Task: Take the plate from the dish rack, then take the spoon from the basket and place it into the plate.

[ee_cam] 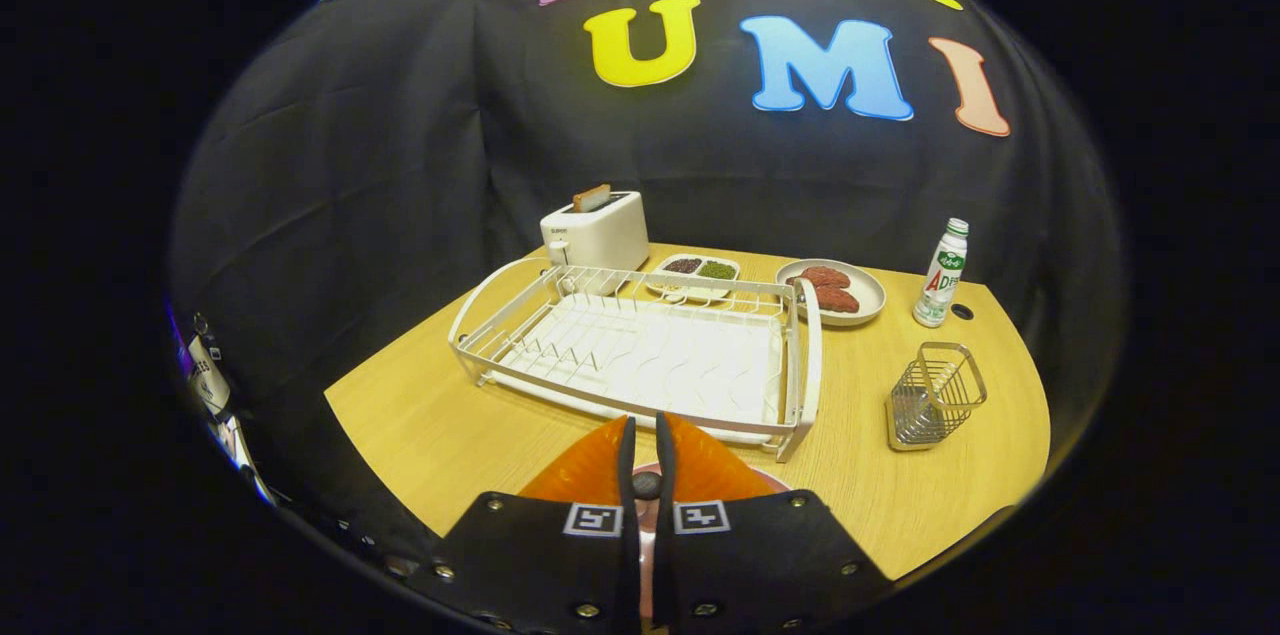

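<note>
I judge this to be the last step, setting the spoon [647,485] down in the plate [585,477]. The gripper [646,421] has its jaws drawn close together, with only a narrow slot between them. In that slot sits a small dark round thing that I take for the spoon's handle seen end on, though I cannot make out its bowl. The orange plate lies on the table [450,425] directly under the fingers, just in front of the dish rack [810,355], whose tines stand empty. The wire basket [935,395], off to the right of the rack, looks empty too. To do this well I would lower straight down over the plate's middle rather than its sloping rim. I would bring the spoon low before letting the jaws part so it does not bounce or skid out, and then lift away vertically without nudging the plate toward the table's near edge. The tabletop is pale wood grain, flat and smooth, so a light plate may slide if pushed. Beyond the rack stand a white toaster [598,233] with a slice [592,198] poking up, a small divided dish [695,270] of dark and green beans, a plate of brown patties [835,290] and a bottle [942,275]. All of these are well apart from my work. Black cloth [350,165] closes the booth behind.
</note>
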A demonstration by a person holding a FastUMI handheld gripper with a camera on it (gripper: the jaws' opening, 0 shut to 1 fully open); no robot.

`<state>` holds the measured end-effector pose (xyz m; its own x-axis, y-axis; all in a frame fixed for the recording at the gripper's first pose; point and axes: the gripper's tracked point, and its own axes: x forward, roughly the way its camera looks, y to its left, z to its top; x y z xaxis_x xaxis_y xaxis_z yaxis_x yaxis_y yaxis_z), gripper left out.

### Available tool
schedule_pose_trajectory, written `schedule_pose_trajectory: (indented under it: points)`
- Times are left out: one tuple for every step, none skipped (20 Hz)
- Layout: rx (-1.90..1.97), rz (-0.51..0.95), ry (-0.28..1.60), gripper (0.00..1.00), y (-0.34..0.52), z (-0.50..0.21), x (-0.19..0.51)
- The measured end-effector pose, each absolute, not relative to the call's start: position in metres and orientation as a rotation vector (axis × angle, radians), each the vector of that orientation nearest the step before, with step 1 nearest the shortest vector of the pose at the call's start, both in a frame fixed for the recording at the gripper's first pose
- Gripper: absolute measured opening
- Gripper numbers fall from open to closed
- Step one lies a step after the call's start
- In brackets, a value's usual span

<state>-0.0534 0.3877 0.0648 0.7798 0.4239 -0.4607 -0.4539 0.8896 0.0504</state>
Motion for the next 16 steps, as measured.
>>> schedule_pose_trajectory:
  points:
    - [-0.070, 0.480, 0.492, 0.07, 0.389, 0.060, -0.053]
    - [-0.074, 0.477, 0.485, 0.12, 0.388, 0.063, -0.052]
    - [-0.074, 0.474, 0.478, 0.14, 0.388, 0.063, -0.050]
    - [-0.066, 0.478, 0.478, 0.14, 0.389, 0.066, -0.048]
    - [-0.059, 0.481, 0.473, 0.14, 0.391, 0.067, -0.047]
    - [-0.056, 0.481, 0.468, 0.14, 0.390, 0.068, -0.045]
    - [-0.058, 0.478, 0.464, 0.14, 0.388, 0.070, -0.044]
    - [-0.060, 0.472, 0.457, 0.14, 0.384, 0.074, -0.041]
    - [-0.057, 0.468, 0.447, 0.14, 0.381, 0.078, -0.040]
    - [-0.053, 0.461, 0.437, 0.14, 0.378, 0.082, -0.038]
    - [-0.049, 0.453, 0.423, 0.14, 0.373, 0.088, -0.037]
    - [-0.046, 0.442, 0.410, 0.14, 0.366, 0.095, -0.034]
    - [-0.043, 0.429, 0.395, 0.14, 0.358, 0.101, -0.032]
    - [-0.038, 0.411, 0.375, 0.14, 0.348, 0.109, -0.030]
    - [-0.032, 0.391, 0.355, 0.14, 0.337, 0.119, -0.029]
    - [-0.026, 0.371, 0.332, 0.14, 0.327, 0.129, -0.027]
